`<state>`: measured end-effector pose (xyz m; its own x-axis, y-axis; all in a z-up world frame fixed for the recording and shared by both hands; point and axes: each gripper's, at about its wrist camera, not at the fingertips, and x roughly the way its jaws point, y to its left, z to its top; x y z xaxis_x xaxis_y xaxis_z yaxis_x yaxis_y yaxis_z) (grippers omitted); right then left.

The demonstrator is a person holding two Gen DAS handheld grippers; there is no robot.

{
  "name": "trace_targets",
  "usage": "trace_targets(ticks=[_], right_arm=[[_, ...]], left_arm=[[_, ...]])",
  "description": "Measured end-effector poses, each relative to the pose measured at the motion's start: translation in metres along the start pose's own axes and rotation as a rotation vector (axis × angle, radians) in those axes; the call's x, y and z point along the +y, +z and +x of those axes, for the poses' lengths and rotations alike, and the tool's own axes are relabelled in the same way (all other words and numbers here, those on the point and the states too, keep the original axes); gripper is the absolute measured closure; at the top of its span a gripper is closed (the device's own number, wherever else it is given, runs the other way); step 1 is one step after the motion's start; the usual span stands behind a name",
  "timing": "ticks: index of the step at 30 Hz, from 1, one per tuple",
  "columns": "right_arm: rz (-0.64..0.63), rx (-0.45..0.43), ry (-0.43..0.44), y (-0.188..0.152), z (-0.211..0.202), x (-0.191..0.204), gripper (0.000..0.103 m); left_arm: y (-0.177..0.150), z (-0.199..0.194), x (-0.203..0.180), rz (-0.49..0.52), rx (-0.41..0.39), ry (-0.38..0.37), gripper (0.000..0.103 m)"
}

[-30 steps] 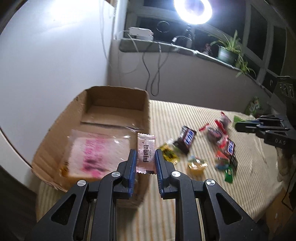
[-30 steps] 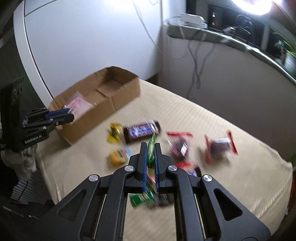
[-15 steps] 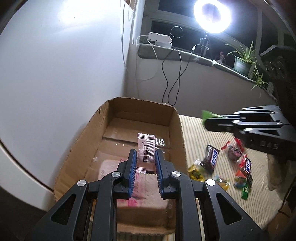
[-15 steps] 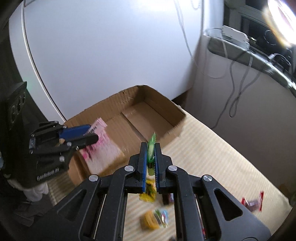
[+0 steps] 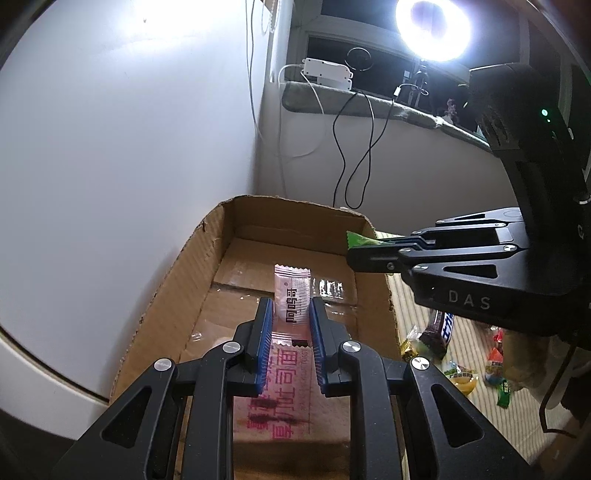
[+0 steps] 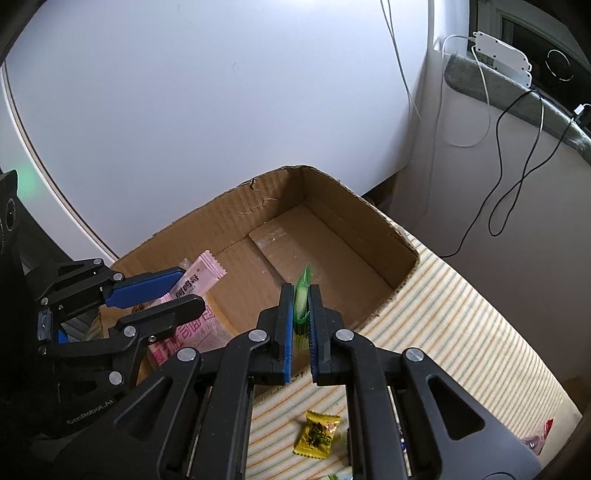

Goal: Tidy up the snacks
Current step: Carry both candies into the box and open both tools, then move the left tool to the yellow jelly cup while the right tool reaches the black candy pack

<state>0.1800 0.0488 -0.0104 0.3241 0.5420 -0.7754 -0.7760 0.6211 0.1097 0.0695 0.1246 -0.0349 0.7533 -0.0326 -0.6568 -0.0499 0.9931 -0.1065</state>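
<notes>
**Over the box, a sachet in each claw**

Between the left claw's (image 5: pixel 291 321) blue pads, clamped: a pink sachet (image 5: pixel 291 295), upright, printed side to the lens, hanging above the floor of the cardboard box (image 5: pixel 207 254). Below it, flat on the box floor, a larger pink-printed packet (image 5: pixel 284 402). In the right claw (image 6: pixel 301 314), pinched edge-on and shut tight: a thin green sachet (image 6: pixel 301 295), poised just above the box's near wall. Seen from the left wrist, that claw reaching in from the right, level with the rim.

Under the box, a cream striped cloth (image 6: pixel 461 314). On the cloth beside the box, loose: a yellow candy (image 6: pixel 317 435), a dark chocolate bar (image 5: pixel 437 330), a few small bright wrappers further right.

Behind, close against the box's far and left sides, a white wall. On the right, a grey sill with a white adapter (image 5: pixel 327 72), black cables trailing down, a ring light (image 5: pixel 432 27) glaring above. Far half of the box floor bare; walls low, top fully open.
</notes>
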Motion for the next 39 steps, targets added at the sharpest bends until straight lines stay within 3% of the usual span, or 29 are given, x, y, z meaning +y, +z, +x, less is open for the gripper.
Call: trace_targets(ticks=[15, 17, 19, 21, 39], right_arm=[[-0.007, -0.004, 0.009, 0.003, 0.002, 0.001, 0.092], [-0.002, -0.008, 0.004, 0.004, 0.001, 0.000, 0.087], [0.000, -0.012, 0.000, 0.003, -0.002, -0.001, 0.070], [-0.004, -0.022, -0.013, 0.003, -0.006, -0.001, 0.063], [-0.011, -0.100, -0.082, -0.023, -0.070, -0.004, 0.040]], left_arm=[[0.002, 0.001, -0.002, 0.010, 0.003, 0.025, 0.084], [0.002, 0.001, -0.002, 0.009, 0.003, 0.029, 0.084], [0.003, 0.001, -0.002, 0.008, 0.002, 0.036, 0.081], [0.003, -0.001, -0.002, 0.008, 0.000, 0.038, 0.081], [0.004, -0.042, -0.029, 0.037, -0.053, 0.019, 0.080]])
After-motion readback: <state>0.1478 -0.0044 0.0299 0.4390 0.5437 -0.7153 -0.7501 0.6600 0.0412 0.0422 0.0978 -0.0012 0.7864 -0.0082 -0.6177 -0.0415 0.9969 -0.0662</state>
